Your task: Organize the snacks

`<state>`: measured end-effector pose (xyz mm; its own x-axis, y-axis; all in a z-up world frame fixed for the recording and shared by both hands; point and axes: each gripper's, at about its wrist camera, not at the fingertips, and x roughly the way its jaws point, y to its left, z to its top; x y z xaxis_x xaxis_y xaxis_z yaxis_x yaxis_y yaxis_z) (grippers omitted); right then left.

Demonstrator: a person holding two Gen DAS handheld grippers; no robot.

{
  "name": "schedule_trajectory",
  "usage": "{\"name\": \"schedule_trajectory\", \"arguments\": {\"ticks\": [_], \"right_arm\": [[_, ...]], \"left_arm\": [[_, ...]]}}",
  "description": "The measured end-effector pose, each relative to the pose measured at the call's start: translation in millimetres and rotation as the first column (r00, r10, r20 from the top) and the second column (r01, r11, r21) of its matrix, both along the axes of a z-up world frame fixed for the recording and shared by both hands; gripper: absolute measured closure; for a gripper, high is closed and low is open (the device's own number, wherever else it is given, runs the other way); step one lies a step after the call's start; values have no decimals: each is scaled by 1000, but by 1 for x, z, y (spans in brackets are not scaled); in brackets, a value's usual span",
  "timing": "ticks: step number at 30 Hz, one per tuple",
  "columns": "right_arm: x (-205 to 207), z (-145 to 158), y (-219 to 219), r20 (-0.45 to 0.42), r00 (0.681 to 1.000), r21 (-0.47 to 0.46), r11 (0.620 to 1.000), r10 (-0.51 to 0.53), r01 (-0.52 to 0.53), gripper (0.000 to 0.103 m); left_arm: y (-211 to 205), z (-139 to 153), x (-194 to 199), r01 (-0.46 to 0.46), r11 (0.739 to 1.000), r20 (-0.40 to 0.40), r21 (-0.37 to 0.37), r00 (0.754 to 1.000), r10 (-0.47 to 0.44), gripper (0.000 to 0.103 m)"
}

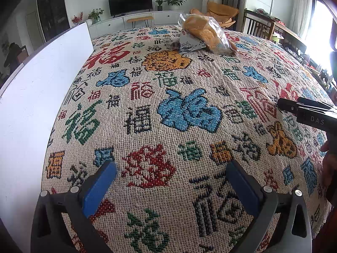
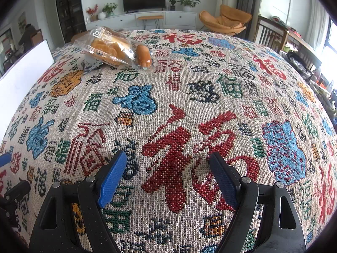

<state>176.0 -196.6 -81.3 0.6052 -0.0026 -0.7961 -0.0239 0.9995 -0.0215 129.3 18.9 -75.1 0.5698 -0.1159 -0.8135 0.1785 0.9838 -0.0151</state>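
A small pile of clear plastic snack packets with orange-brown bread (image 1: 205, 34) lies at the far side of the table; in the right wrist view it (image 2: 113, 49) shows far left, with a small sausage-shaped bun packet (image 2: 144, 58) at its right end. My left gripper (image 1: 170, 177) is open and empty, low over the patterned cloth, far from the snacks. My right gripper (image 2: 168, 175) is open and empty too. It also shows side-on at the right edge of the left wrist view (image 1: 305, 109).
A woven cloth with coloured characters (image 1: 168, 116) covers the table. A white board (image 1: 42, 80) stands along the table's left edge. Behind are a TV cabinet (image 2: 145, 20), an orange chair (image 2: 227, 21) and wooden chairs (image 2: 271, 35) at the right.
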Motion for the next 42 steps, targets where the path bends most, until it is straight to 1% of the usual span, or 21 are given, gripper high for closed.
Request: {"name": "schedule_trajectory", "arguments": {"ticks": [31,36,37,39,40,42], "right_arm": [[0,0,1,1,1000,0,1000,-1,1,20],[0,0,0,1,1000,0,1000,-1,1,19],[0,0,1,1,1000,0,1000,-1,1,19],[0,0,1,1,1000,0,1000,-1,1,19],[0,0,1,1,1000,0,1000,-1,1,19],[0,0,-1,-1,1000,3,1000,-1,1,19]], "left_arm": [[0,0,0,0,1000,1,-2,1000,0,0],[11,3,-4,22,1000,-4,-20,1000,-22,0],[17,3,-7,14,1000,1,-17,1000,-14,0],[27,1,-7,1,1000,-14,-12,1000,-1,0],[29,1,-8,11,1000,-9,-17,1000,-11,0],[27,0,-9,22,1000,-7,0,1000,-22,0]]}}
